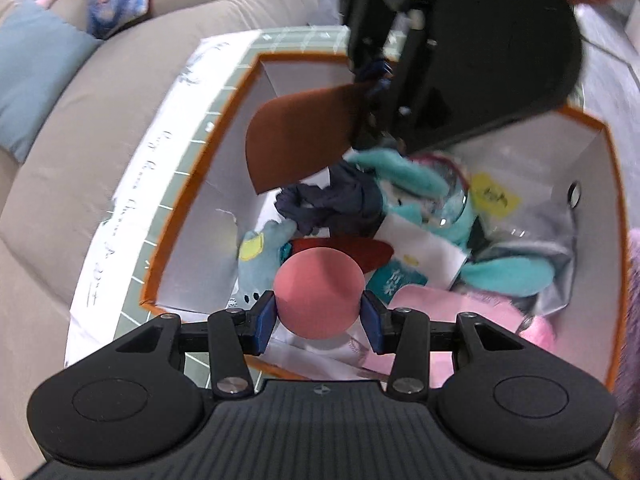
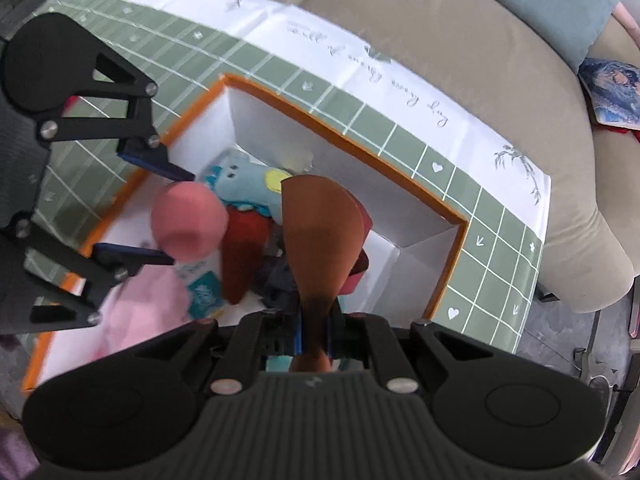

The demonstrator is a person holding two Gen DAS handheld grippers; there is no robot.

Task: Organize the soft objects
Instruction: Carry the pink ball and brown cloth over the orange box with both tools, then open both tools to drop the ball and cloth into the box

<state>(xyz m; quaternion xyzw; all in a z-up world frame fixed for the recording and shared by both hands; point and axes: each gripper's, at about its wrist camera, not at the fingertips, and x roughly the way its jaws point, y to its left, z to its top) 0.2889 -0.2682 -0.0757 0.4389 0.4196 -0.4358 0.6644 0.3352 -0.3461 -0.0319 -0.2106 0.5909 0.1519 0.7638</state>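
An orange-rimmed white box [image 1: 188,184] [image 2: 460,216] stands on a green checked cloth and holds several soft toys: a teal plush [image 1: 404,184], a small blue plush [image 1: 260,256] [image 2: 244,184], a dark navy cloth [image 1: 332,200], a pink plush [image 1: 460,308] [image 2: 148,304]. My left gripper [image 1: 319,312] [image 2: 176,218] is shut on a pink round soft piece [image 1: 320,292] [image 2: 188,224] above the box. My right gripper [image 2: 316,328] [image 1: 372,80] is shut on a brown flat soft piece [image 2: 320,236] [image 1: 300,140], held over the box.
The green checked cloth [image 2: 360,120] with a white printed border covers the table. A beige sofa [image 2: 460,52] [image 1: 80,152] runs alongside, with a blue cushion [image 1: 32,68] and a patterned pillow [image 2: 612,92]. A purple fluffy thing [image 1: 632,320] lies at the box's right side.
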